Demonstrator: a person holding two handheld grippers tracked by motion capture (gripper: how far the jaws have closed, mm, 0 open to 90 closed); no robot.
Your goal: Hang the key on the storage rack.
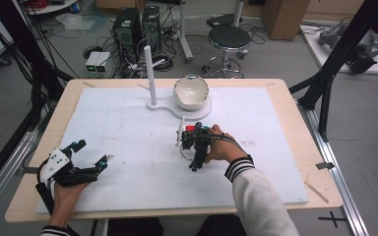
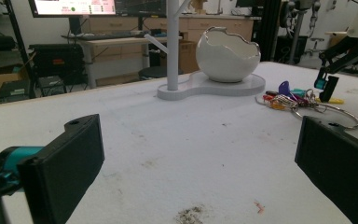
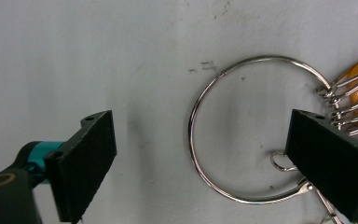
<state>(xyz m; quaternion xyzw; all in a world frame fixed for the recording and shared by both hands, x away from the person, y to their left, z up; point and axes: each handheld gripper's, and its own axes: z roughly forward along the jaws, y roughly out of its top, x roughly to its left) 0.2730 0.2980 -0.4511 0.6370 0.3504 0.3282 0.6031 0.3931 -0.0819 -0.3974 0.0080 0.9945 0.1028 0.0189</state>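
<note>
The tabletop (image 1: 275,105) fills the middle of the high view, a pale wooden slab with a white mat (image 1: 128,132) spread across nearly all of it. Up at the top centre of the mat stands a white stand (image 1: 172,104), a tall post (image 1: 150,73) on its left end and a cracked-egg bowl (image 1: 191,92) on its right; the left gripper view shows the same pair in its upper middle, the bowl (image 2: 227,55) to the right of the post (image 2: 172,44).

Down in the lower left of the high view, the left gripper (image 1: 94,157) is held low over the mat in the person's left hand (image 1: 66,194), and its fingers (image 2: 70,163) are spread wide apart with bare mat between them, holding nothing.

Centre frame, just below the stand, the right gripper (image 1: 195,166) points straight down at the mat, held by the right hand (image 1: 221,147). In its own view the two black fingers (image 3: 86,158) stand well apart, gripping nothing, one at lower left and one at lower right.

And there is the key ring (image 3: 242,130), a big steel loop lying flat on the mat in the right half of that view. The right-hand finger overlaps its lower right edge, where the keys (image 3: 354,98) bunch up at the frame's right edge. In the left gripper view the ring (image 2: 326,115) and its coloured keys (image 2: 286,95) lie at right centre, directly below the right gripper's tip (image 2: 327,86).
</note>
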